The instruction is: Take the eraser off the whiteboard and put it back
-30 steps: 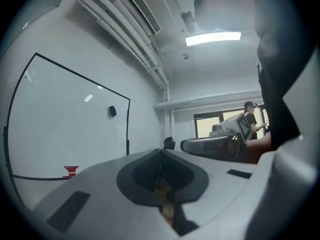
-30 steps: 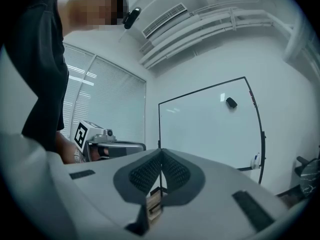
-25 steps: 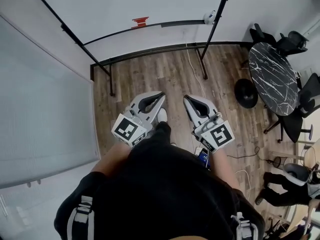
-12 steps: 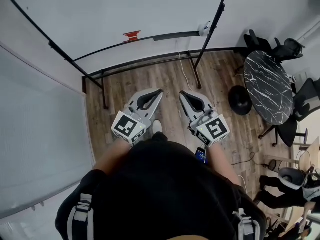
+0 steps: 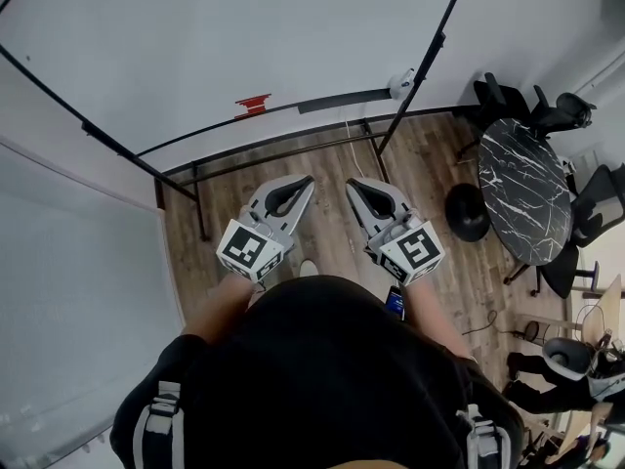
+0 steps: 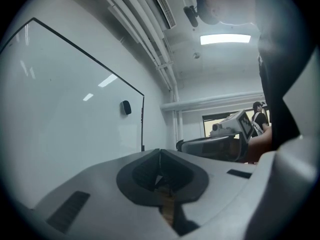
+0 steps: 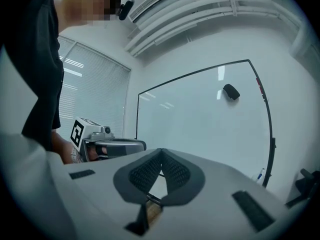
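Approach step is likely in hand: the small dark oval eraser [image 7: 231, 91] is being left untouched near the top right corner of the black-framed whiteboard [image 5: 244, 37]. Both the left gripper [image 5: 307, 181] and right gripper [image 5: 353, 185] are being held pressed together, empty. One is being required to spread next.

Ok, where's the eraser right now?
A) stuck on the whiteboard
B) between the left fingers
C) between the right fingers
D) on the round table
A: the dark eraser sits high on the whiteboard, while the left gripper and right gripper are both shut and empty.
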